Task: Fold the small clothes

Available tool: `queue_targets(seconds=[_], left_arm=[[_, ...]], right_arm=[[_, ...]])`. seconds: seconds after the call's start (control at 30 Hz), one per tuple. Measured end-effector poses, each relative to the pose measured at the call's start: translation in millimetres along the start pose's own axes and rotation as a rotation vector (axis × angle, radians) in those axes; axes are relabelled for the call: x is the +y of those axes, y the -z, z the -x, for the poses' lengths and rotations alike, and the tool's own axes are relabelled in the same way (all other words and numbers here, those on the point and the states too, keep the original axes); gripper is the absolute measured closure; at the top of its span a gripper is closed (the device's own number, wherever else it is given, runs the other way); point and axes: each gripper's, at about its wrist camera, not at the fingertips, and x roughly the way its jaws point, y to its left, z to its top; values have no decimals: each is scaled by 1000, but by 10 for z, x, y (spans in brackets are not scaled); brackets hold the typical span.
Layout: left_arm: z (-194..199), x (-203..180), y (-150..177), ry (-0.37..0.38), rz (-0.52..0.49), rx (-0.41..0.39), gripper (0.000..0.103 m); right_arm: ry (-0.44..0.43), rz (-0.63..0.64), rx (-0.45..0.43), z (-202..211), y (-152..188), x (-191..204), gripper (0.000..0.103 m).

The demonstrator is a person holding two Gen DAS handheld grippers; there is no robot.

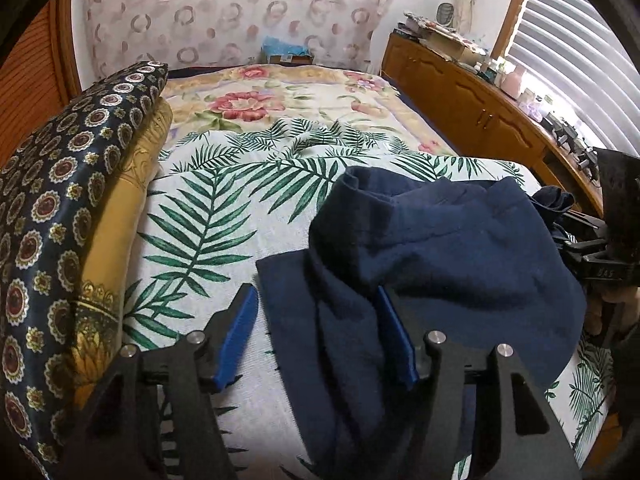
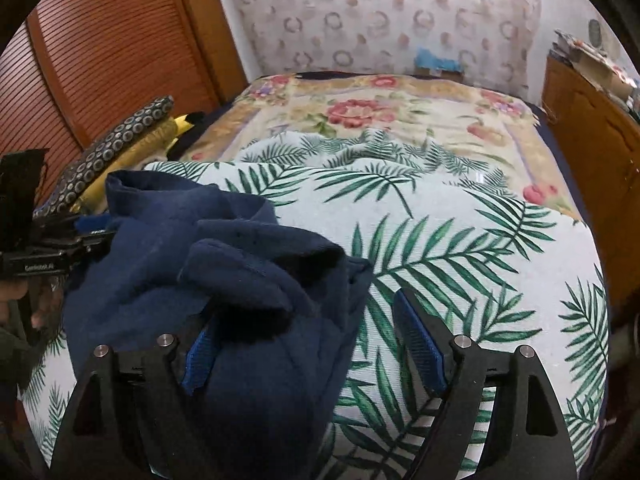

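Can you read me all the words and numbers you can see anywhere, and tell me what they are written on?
"Genrobot.AI", roughly, in small white letters and partly blurred: on the black body of the left gripper, seen from the right wrist.
Small raised marks, perhaps digits, too blurred to read: on the black body of the right gripper, seen from the left wrist.
The boxes and bottles on the wooden cabinet: any labels are too small to read.
The navy garment: no text.

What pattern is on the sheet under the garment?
Green palm fronds on white sheet; the right wrist view shows it best.
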Motion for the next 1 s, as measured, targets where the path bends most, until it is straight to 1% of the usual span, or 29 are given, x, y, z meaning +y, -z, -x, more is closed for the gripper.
queue_targets(seconds=[0.07,0.1,0.13,0.17,0.2,0.23,0.27,0.3,0.37,0.47,0.57,0.67,0.73,0.87,1.0], left_arm=[[1,-20,-15,10,-2,6,43],[3,-22,-17,21,-2,7,47],[10,-30,-18,29,-3,7,50],[18,-51,-23,38,-11,7,56],[22,-60,-25,43,-18,6,67],[43,-83,-19,54,-32,3,74],[48,-120,-31,62,-44,3,83],[72,-134,-34,69,-56,0,91],[189,-135,-28,95,-61,-29,94],[484,-170,-11,127,-59,-98,95],[843,-230,0,133,-73,-182,96],[1260,-175,10,133,-53,-282,96],[1499,-85,18,122,-30,-340,96],[1950,223,83,47,22,-450,96],[2205,639,174,-6,116,-513,96]], right_arm=[[-37,16,-1,-12,3,39,41],[-46,25,0,-18,8,68,42],[-44,33,-1,-17,13,93,51],[-63,42,1,-19,16,116,63],[-91,44,2,-23,11,129,68],[-106,44,-1,-14,16,136,75],[-113,55,-8,1,25,157,78],[-113,63,-14,15,23,177,80],[-113,56,-32,60,24,179,82],[-118,59,-101,232,-18,214,84],[-126,88,-186,500,-131,356,86],[-129,133,-250,711,-285,542,87],[-137,167,-287,832,-432,684,87],[-150,292,-340,1018,-898,1092,87],[-155,427,-347,980,-1429,1566,87]])
